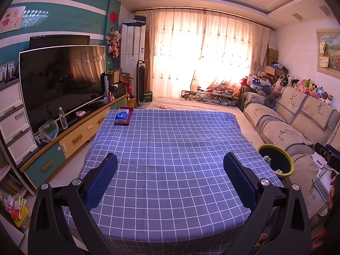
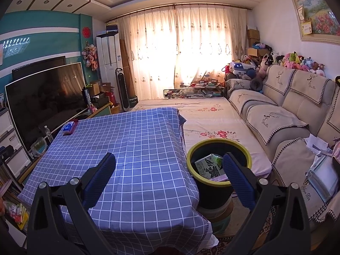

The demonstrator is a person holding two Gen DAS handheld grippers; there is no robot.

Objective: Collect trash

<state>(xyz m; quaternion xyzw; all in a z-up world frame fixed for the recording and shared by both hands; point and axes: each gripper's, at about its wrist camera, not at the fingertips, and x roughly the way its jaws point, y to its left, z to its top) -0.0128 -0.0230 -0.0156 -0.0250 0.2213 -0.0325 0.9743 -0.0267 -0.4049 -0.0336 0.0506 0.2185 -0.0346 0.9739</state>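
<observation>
Two grippers, left (image 1: 170, 176) and right (image 2: 169, 178), jaws spread, empty | bin (image 2: 218, 146) at 3 o'clock beside tabletop (image 2: 131, 148), within reach for drops | carton (image 2: 207, 165) inside

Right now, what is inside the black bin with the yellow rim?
In the bin lies a green-and-white printed carton, with a pinkish strip beside it. The right gripper's finger and the carton cover what is deeper.
</observation>
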